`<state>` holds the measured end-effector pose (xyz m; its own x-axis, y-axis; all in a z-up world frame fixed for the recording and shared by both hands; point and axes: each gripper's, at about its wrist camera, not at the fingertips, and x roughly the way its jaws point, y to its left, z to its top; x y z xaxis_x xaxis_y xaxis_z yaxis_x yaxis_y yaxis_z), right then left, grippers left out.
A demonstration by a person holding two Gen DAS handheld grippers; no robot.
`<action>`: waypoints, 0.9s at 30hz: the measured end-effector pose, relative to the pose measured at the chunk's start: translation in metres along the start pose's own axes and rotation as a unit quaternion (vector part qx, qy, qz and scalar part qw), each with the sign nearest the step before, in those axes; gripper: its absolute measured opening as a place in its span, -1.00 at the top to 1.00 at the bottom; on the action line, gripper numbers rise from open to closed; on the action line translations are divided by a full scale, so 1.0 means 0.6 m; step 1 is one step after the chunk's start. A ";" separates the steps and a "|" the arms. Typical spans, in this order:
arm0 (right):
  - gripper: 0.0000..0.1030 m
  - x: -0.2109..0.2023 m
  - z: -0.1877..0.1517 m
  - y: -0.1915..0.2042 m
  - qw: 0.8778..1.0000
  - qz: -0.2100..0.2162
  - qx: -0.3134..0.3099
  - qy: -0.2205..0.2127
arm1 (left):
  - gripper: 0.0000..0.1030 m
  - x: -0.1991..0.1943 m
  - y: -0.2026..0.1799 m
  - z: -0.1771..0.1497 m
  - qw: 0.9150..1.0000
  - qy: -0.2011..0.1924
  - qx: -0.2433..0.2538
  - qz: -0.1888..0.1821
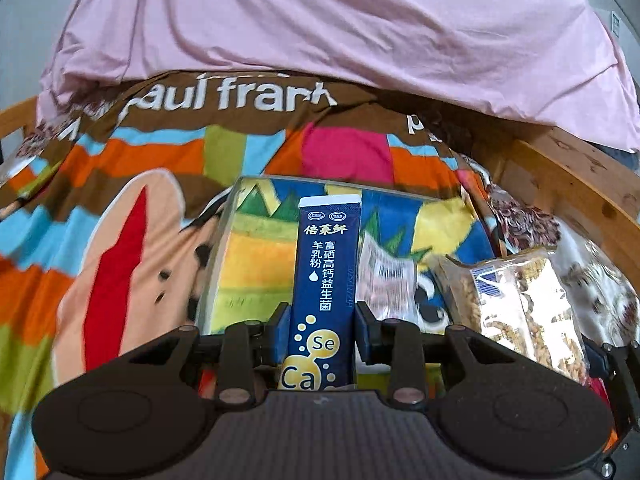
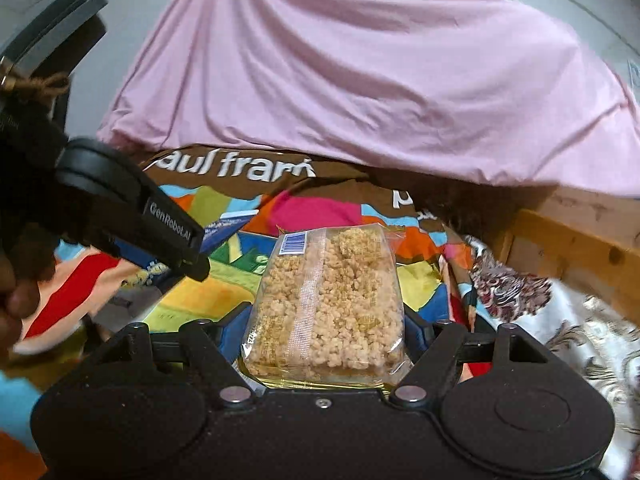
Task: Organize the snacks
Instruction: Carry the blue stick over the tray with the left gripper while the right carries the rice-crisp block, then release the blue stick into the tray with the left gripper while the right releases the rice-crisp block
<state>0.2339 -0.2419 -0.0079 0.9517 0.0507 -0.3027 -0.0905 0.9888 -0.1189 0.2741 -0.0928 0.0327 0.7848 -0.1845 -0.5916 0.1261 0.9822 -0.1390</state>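
My left gripper point(image 1: 322, 320) is shut on a long dark blue sachet point(image 1: 325, 276) with white and gold print, held upright above a clear plastic box point(image 1: 224, 248). A small clear snack pack with a barcode point(image 1: 386, 280) lies in that box. My right gripper point(image 2: 326, 332) is shut on a clear bag of pale puffed-rice cake point(image 2: 332, 300), which fills the gap between its fingers. The same bag point(image 1: 520, 304) shows at the right of the left wrist view. The left gripper's black body point(image 2: 132, 208) reaches in from the left of the right wrist view.
Everything sits on a bed with a bright multicoloured blanket point(image 1: 140, 184). A pink cover point(image 1: 320, 28) is heaped behind it. A wooden bed rail point(image 1: 580, 176) runs along the right, with floral cloth point(image 2: 560, 312) beside it. A person's hand point(image 2: 12, 304) shows at the left edge.
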 end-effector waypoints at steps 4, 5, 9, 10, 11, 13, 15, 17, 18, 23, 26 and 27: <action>-0.48 0.056 -0.004 -0.017 1.000 0.002 0.014 0.011 | 0.30 0.060 -0.009 0.024 1.000 0.002 0.000 -0.003; -0.48 0.068 -0.006 -0.022 1.000 0.004 0.019 0.015 | 0.30 0.078 -0.012 0.028 1.000 0.004 0.000 0.000; -0.48 0.117 -0.012 -0.038 0.998 0.015 0.055 0.037 | 0.30 0.128 -0.014 0.032 1.000 0.010 -0.001 0.007; -0.48 0.127 -0.014 -0.041 0.997 0.019 0.062 0.042 | 0.30 0.140 -0.015 0.032 1.000 0.012 0.002 0.010; -0.48 0.138 -0.016 -0.043 0.996 0.025 0.071 0.051 | 0.30 0.149 -0.015 0.032 1.000 0.014 0.005 0.013; -0.48 0.155 -0.019 -0.046 0.993 0.036 0.084 0.068 | 0.30 0.164 -0.016 0.031 1.000 0.016 0.012 0.021; -0.48 0.169 -0.019 -0.044 0.991 0.046 0.090 0.089 | 0.30 0.177 -0.014 0.027 0.999 0.019 0.014 0.028; -0.49 0.176 -0.020 -0.041 0.989 0.052 0.091 0.102 | 0.30 0.189 -0.012 0.024 0.999 0.023 0.013 0.033; -0.49 0.178 -0.021 -0.039 0.989 0.054 0.091 0.106 | 0.30 0.194 -0.012 0.021 0.999 0.026 0.013 0.035; -0.49 0.186 -0.026 -0.041 0.986 0.055 0.105 0.121 | 0.30 0.213 -0.018 0.010 0.998 0.036 0.021 0.044; -0.49 0.190 -0.029 -0.042 0.984 0.054 0.110 0.127 | 0.30 0.221 -0.022 0.003 0.998 0.041 0.028 0.050; -0.49 0.192 -0.030 -0.042 0.984 0.054 0.111 0.130 | 0.30 0.222 -0.023 0.001 0.997 0.042 0.028 0.050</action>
<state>0.3404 -0.2635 -0.0570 0.8302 0.1472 -0.5377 -0.0921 0.9875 0.1281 0.3776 -0.1307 -0.0438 0.7417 -0.0857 -0.6652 0.0848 0.9958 -0.0337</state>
